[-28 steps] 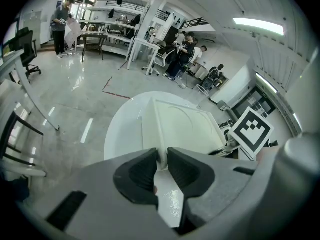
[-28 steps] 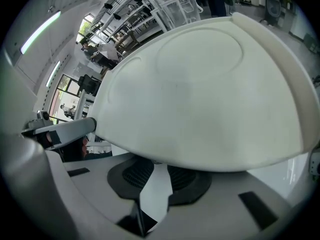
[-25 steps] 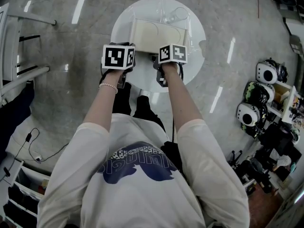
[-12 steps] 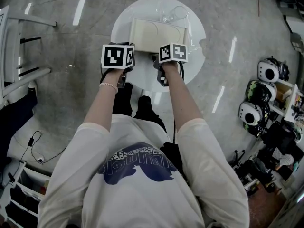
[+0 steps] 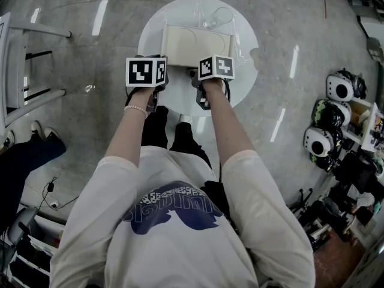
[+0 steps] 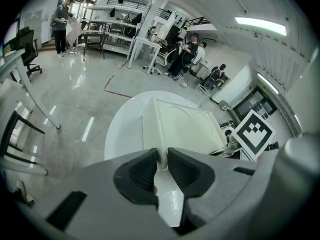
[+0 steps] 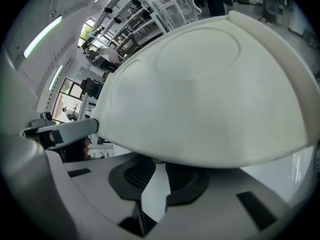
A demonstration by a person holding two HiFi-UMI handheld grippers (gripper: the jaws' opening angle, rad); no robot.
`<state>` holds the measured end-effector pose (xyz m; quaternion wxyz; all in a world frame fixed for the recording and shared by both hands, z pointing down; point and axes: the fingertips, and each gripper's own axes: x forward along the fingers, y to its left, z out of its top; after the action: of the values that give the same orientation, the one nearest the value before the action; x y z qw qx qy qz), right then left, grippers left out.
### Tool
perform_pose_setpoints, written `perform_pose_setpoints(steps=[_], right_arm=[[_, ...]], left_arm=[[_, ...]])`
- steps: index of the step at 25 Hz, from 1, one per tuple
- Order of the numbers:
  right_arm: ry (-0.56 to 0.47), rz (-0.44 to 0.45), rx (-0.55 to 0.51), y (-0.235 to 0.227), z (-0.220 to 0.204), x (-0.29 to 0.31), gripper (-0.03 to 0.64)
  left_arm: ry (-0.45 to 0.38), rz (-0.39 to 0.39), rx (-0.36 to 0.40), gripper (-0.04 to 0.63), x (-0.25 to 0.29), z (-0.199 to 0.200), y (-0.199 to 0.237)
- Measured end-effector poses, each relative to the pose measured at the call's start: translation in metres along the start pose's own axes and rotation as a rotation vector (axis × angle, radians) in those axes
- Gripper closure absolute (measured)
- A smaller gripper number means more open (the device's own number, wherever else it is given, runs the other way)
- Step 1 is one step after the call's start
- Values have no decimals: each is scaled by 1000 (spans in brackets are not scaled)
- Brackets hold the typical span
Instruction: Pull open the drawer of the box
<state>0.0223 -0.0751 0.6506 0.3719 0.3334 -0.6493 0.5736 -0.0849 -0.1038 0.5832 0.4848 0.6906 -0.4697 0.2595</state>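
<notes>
No brand or label shows on the cream box [image 5: 198,44]. The only markings are the black-and-white square patterns on the marker cubes [image 5: 146,72], and the dark blue lettering on the person's shirt [image 5: 174,212] cannot be read. The box sits on a round white table [image 5: 153,35] in the upper centre of the head view. Its long axis runs left to right across the frame and its front face is turned toward the lower edge. The left gripper [image 6: 161,166] is clamped on the box's near left corner edge. The right gripper [image 7: 156,176] is tucked under the front face at the right; its jaws have just been closing and pinch a small knob [image 7: 152,160] at the lower rim.
</notes>
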Motion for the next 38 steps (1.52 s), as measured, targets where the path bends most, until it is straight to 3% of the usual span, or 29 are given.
perform_pose_setpoints(steps=[17, 38], right_arm=[[-1, 4, 4, 0, 1, 0, 561], [18, 28, -13, 3, -28, -1, 563]], left_arm=[[11, 12, -5, 518, 3, 1, 2], [16, 19, -10, 519, 2, -2, 2]])
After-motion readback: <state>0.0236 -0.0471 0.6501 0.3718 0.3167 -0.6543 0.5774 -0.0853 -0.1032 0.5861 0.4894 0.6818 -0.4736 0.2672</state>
